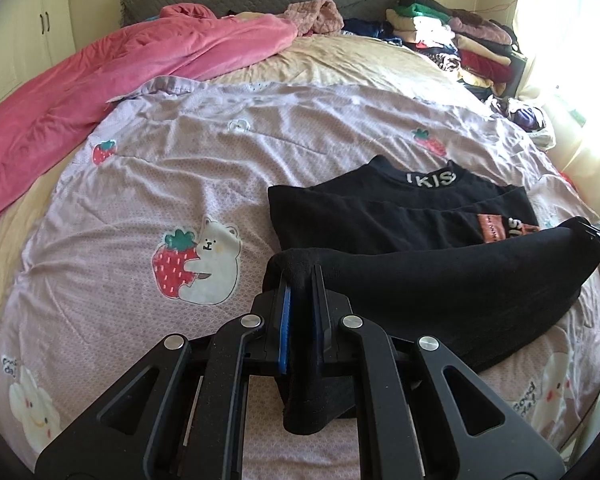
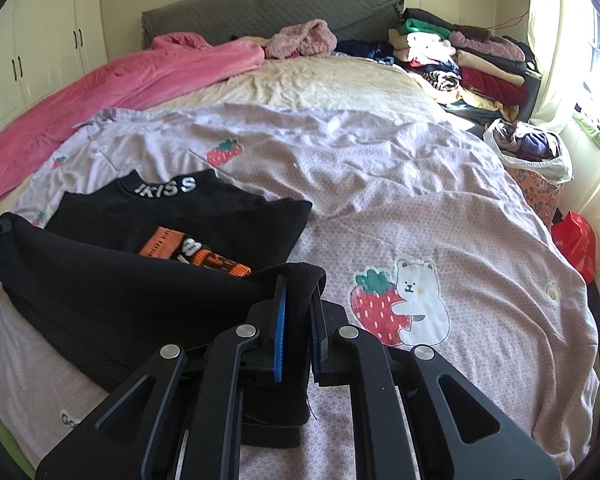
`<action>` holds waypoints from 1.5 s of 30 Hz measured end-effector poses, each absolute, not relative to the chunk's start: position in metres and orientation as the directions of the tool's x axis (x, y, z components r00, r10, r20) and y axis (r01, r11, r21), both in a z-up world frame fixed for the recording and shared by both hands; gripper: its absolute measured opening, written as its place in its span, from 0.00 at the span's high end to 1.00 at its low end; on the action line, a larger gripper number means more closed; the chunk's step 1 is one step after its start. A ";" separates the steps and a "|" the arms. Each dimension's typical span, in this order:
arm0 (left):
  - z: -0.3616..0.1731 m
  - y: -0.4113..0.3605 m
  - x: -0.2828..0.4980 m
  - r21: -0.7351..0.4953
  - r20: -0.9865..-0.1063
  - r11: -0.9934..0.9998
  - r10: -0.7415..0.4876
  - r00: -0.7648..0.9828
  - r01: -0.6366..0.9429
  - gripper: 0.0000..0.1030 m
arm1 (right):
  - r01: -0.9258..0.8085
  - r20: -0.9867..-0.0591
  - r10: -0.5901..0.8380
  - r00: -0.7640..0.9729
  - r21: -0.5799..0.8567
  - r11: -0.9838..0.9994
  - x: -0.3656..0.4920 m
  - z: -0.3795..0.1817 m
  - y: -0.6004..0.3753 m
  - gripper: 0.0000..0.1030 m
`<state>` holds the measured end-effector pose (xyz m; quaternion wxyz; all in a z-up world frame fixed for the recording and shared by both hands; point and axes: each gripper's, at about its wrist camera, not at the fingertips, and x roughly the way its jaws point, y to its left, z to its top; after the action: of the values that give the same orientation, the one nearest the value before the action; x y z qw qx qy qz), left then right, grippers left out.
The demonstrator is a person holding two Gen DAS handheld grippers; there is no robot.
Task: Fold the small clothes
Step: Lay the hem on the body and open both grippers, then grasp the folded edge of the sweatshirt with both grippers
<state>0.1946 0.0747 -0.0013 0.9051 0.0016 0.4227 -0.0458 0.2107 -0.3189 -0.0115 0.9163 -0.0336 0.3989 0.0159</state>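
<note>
I hold shirt (image 1: 400,216) hem: left hand-held gripper (image 1: 300,280), right hand-held gripper (image 2: 300,284) both clamped. Soft, light, droopy; grip corners.

Black top (image 2: 148,288): matt knit cloth, soft, with a ribbed collar and an orange woven patch. Lilac sheet (image 1: 300,136): thin printed cotton, crumpled. Pink blanket (image 1: 100,84) at 10 o'clock: plush, velvety nap. Left gripper (image 1: 300,292) and right gripper (image 2: 299,300): matt black plastic, bright metal rivets, blue rubbery pads on fingers (image 2: 281,332).
</note>
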 end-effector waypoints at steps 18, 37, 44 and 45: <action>-0.008 0.072 0.194 -0.174 -0.768 0.975 -0.223 0.601 0.139 0.62 | -0.031 -0.730 -0.024 0.684 -0.062 0.998 0.200 -0.011 -0.315 0.50; -0.027 0.061 0.161 -0.234 -0.774 0.953 -0.301 0.557 0.190 0.49 | -0.001 -0.727 -0.029 0.686 -0.041 0.999 0.158 -0.020 -0.308 0.39; -0.032 0.063 0.175 -0.231 -0.795 0.963 -0.270 0.543 0.141 0.95 | -0.038 -0.741 0.044 0.670 0.025 0.999 0.175 -0.024 -0.309 0.61; -0.032 0.063 0.179 -0.230 -0.797 0.963 -0.270 0.541 0.143 0.95 | -0.049 -0.745 0.057 0.664 0.033 0.998 0.179 -0.025 -0.307 0.78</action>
<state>0.1785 0.0628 -0.0315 0.8750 -0.0687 0.4645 -0.1179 0.1790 -0.3071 -0.0249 0.9122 0.0049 0.4087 0.0292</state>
